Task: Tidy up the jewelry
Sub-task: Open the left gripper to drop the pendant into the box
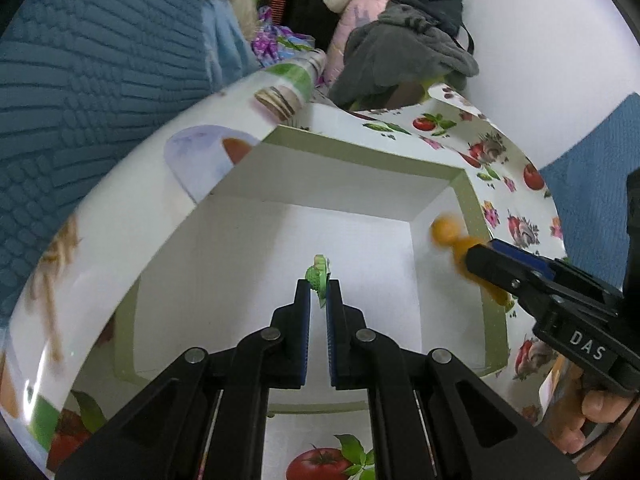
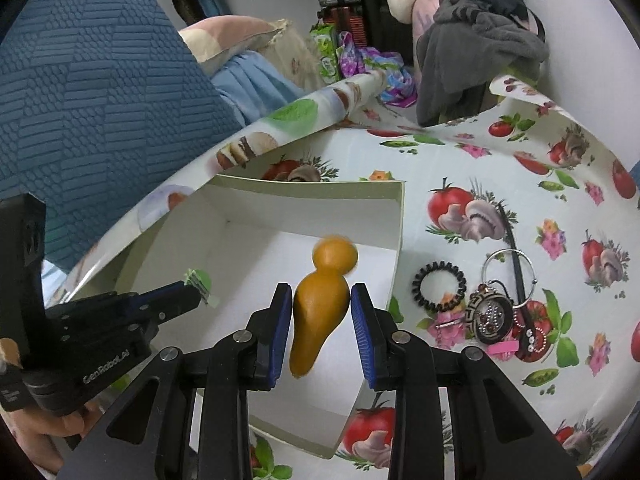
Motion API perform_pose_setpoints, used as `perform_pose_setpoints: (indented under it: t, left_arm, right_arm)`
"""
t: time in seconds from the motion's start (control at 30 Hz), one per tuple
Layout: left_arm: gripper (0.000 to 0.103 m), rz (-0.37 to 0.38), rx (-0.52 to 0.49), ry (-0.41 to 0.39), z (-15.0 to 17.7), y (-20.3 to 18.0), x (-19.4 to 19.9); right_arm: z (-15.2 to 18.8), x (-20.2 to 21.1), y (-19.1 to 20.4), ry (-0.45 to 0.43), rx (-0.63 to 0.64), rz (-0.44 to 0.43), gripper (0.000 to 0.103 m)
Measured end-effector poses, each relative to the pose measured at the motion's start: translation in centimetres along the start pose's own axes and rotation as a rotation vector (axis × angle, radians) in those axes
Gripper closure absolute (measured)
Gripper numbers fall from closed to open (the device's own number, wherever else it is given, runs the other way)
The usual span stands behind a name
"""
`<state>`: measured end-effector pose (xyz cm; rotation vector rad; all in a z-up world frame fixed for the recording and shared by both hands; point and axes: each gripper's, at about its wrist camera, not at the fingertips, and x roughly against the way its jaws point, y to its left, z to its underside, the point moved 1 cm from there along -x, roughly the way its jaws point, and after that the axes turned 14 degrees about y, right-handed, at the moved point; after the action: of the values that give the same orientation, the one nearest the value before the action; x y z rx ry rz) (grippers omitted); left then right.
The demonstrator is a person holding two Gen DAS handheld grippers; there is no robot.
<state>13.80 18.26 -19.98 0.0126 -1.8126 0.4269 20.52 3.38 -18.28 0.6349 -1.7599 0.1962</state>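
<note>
A: Two pieces are over the box [image 2: 394,216] right now, neither one down yet. My left gripper [image 1: 319,292] is clamped on a small green item [image 1: 319,274], hanging above the white floor of the box.

B: And the right?

A: My right gripper [image 2: 320,308] has an orange piece [image 2: 320,300] between its pads, blurred. The jaws stand part open and I see a gap on both sides, so I judge it released, dropping into the box.

B: Box contents?

A: Bare white floor as far as I see. No item lying in it.

B: What's left?

A: Most of it. Out on the tablecloth [image 2: 460,152], beside the box: a black coil hair tie [image 2: 439,287], a silver hoop [image 2: 508,276], a round beaded pendant [image 2: 493,316], a black stick [image 2: 514,256], a pink bit [image 2: 505,347]. All still to go in, I reckon.
</note>
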Motion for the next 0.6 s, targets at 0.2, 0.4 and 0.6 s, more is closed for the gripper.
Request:
perform_pose_setpoints:
  t: [0.2,0.4,0.6]
  left_arm:
    - [0.05,-0.01,0.026,-0.064,-0.2,-0.5,2.8]
    - [0.05,-0.04,-0.008,-0.154,-0.4,-2.9,7.2]
    - [0.05,-0.066,-0.033,-0.267,0.0,-5.8,11.6]
  right_arm:
    - [-0.5,2.6,-0.1,-0.047,0.017,-0.017,0.061]
    - [-1.0,7.9,0.0,-0.144,0.062,-0.03,0.061]
    - [-0.8,13.2,-0.6,-0.241,0.1,-0.02,0.061]
